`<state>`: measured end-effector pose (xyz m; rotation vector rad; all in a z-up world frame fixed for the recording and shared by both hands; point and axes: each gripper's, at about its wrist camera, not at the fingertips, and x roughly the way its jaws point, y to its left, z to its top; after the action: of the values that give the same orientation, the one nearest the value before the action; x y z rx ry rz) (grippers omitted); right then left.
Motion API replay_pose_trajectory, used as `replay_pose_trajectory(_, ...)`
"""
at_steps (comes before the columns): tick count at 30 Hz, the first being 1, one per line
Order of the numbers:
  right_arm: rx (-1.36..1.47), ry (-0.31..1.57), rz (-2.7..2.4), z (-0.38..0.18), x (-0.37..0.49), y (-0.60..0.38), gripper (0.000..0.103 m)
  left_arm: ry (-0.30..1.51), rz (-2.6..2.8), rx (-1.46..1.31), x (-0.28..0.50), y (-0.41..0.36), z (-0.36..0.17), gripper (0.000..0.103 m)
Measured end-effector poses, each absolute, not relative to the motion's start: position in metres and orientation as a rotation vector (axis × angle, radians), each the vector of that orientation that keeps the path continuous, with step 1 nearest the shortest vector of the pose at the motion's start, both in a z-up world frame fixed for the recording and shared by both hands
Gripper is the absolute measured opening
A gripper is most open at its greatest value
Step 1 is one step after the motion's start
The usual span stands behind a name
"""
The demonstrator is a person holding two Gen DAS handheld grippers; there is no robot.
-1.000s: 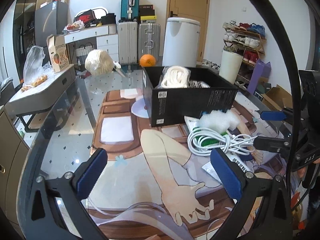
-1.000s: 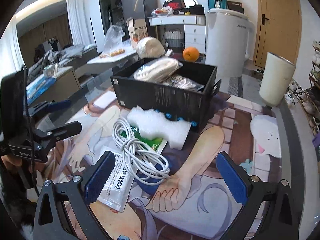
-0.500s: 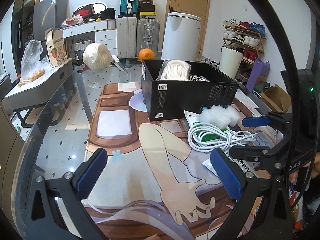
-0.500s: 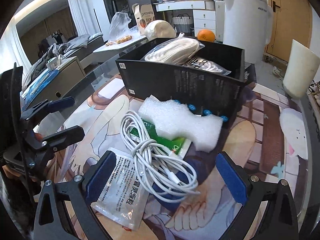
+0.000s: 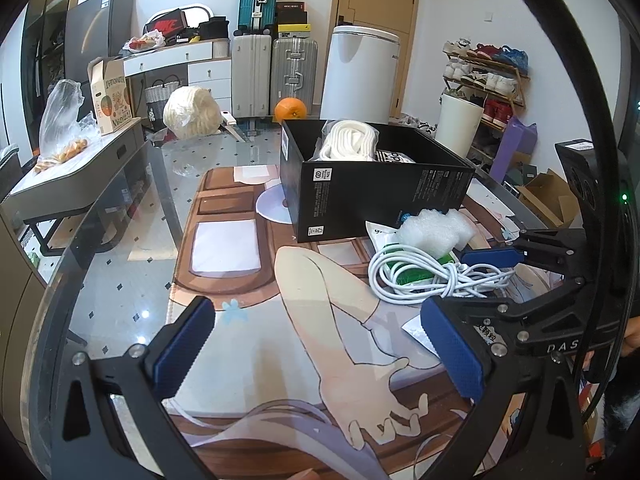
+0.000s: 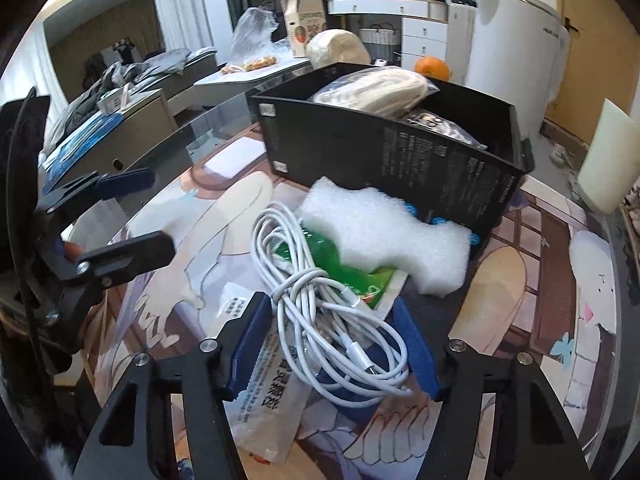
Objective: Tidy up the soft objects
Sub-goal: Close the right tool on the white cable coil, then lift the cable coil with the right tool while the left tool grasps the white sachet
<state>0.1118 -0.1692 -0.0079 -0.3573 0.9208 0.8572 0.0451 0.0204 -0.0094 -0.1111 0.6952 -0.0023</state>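
A coiled white cable point(image 6: 320, 300) lies on the printed mat in front of a black box point(image 6: 384, 152). My right gripper point(image 6: 332, 344) is open with its blue fingers on either side of the coil, not closed on it. White foam point(image 6: 384, 236) and a green packet point(image 6: 344, 272) lie beside the cable, and a white sachet point(image 6: 268, 396) lies under the left finger. The box holds a bagged white rope point(image 5: 348, 140). My left gripper point(image 5: 320, 352) is open and empty above the mat, left of the cable point(image 5: 424, 276).
An orange point(image 5: 290, 109) and a wrapped white bundle point(image 5: 190, 112) sit at the table's far edge. A grey side table with a plastic bag point(image 5: 60, 120) stands to the left. A white bin point(image 5: 360, 72) and suitcases stand behind the table.
My right gripper has moved forward and down, and its fingers have narrowed from wide open to straddle the cable coil. My left gripper has barely moved.
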Motion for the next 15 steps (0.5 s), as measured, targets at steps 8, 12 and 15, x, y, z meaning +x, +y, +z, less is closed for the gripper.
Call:
replay_pose_trajectory(8,-0.366,0.904,0.88,-0.009,0.113,-0.168,0.058,0.696,-0.006,-0.112,0.046,0.02,-0.01,0.103)
replay_pose_trajectory(12,-0.372,0.883,0.909,-0.006,0.105,-0.173,0.046,0.696,-0.006,-0.111,0.045,0.02,-0.01,0.103)
replay_pose_trajectory(15,-0.352,0.87,0.919,-0.001,0.1,-0.18,0.037,0.697,-0.005,-0.108,0.045,0.02,-0.01,0.103)
